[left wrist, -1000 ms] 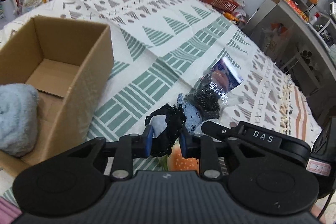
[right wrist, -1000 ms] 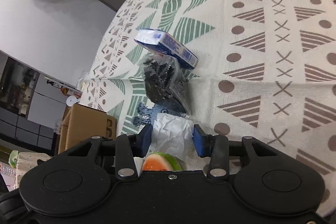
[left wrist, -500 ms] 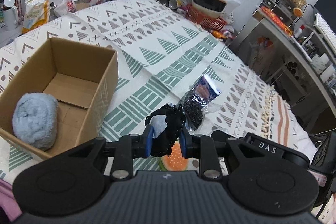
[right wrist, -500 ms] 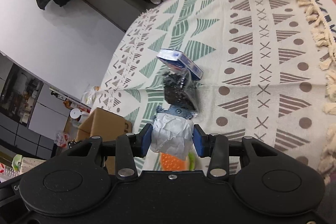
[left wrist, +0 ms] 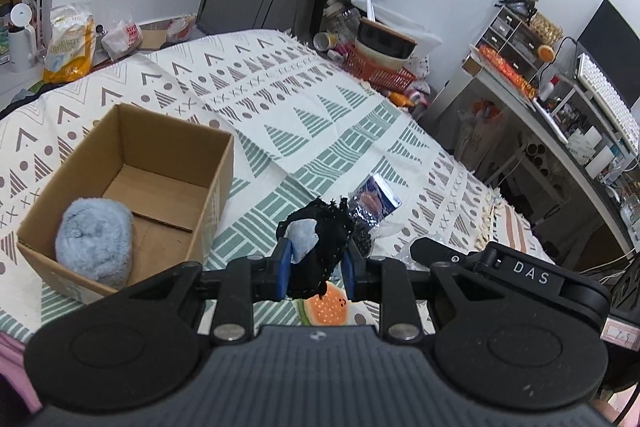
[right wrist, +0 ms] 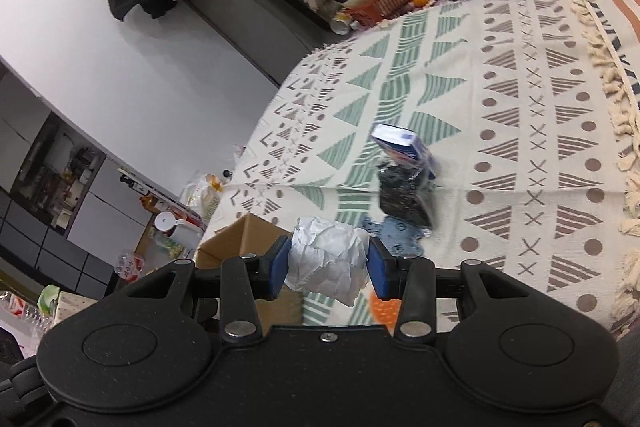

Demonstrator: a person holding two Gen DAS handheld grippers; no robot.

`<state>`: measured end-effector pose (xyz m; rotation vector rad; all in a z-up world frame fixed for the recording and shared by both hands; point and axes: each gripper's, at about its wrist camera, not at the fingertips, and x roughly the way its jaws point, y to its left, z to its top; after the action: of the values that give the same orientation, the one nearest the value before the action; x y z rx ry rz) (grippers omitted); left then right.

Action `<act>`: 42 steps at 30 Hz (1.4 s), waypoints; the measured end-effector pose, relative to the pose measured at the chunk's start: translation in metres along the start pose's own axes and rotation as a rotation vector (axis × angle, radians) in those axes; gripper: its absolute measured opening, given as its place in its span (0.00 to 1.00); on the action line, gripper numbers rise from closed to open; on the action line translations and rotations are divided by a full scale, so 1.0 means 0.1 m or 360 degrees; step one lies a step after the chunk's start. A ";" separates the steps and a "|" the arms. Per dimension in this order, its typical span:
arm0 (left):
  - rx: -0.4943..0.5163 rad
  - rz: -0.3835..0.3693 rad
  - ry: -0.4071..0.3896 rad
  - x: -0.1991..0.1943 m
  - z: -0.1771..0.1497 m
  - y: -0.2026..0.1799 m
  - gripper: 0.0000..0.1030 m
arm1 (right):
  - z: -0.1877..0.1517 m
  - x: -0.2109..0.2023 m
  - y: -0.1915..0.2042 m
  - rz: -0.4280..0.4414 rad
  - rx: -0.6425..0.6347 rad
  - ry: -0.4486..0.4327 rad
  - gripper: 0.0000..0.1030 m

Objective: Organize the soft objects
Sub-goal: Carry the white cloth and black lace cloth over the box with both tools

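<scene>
My left gripper (left wrist: 314, 269) is shut on a black lacy soft item (left wrist: 320, 247) with a pale blue patch, held above the patterned cloth. To its left stands an open cardboard box (left wrist: 132, 147) with a light blue fluffy towel (left wrist: 94, 247) in its near corner. My right gripper (right wrist: 328, 267) is shut on a crumpled white tissue (right wrist: 326, 261), lifted over the cloth. The box corner (right wrist: 240, 239) shows just behind it. A bag of dark pieces (right wrist: 402, 193) and a blue-white packet (right wrist: 404, 147) lie on the cloth ahead. A watermelon-slice toy (left wrist: 326, 309) lies under the left gripper.
The patterned cloth (left wrist: 300, 107) covers the table, with a fringed edge (right wrist: 616, 99) at the right. A red basket with a bowl (left wrist: 384, 55) sits at the far end. A cluttered desk (left wrist: 560, 99) stands to the right, and bags (left wrist: 70, 43) crowd the far left.
Both grippers have risen away from the cloth with their items. The box and towel now show fully in the left wrist view, and the bag and packet look smaller.
</scene>
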<state>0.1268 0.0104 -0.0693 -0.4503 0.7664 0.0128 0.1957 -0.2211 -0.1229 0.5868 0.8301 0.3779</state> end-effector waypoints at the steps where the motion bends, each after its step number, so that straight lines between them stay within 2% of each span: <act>1: -0.0003 -0.0005 -0.0007 -0.03 0.01 0.01 0.24 | -0.01 -0.01 0.03 0.0002 -0.0006 -0.0004 0.39; 13: 0.0009 -0.0050 -0.0092 -0.24 0.16 0.19 0.24 | -0.13 -0.02 0.34 -0.0003 -0.0071 -0.0046 0.40; 26: -0.0056 -0.0075 -0.0146 -0.27 0.34 0.59 0.24 | -0.20 0.14 0.66 0.0006 -0.0151 -0.0017 0.40; 34: -0.0153 -0.0096 -0.0137 -0.17 0.39 0.94 0.24 | -0.29 0.32 0.94 0.0008 -0.0233 0.0030 0.40; 42: -0.0306 -0.0156 -0.0079 0.04 0.28 1.32 0.24 | -0.35 0.53 1.17 -0.0031 -0.0308 0.0085 0.40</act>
<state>0.1251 0.1403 -0.1055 -0.6678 0.6962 0.0060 0.1912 -0.0901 -0.0996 0.3900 0.8385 0.4522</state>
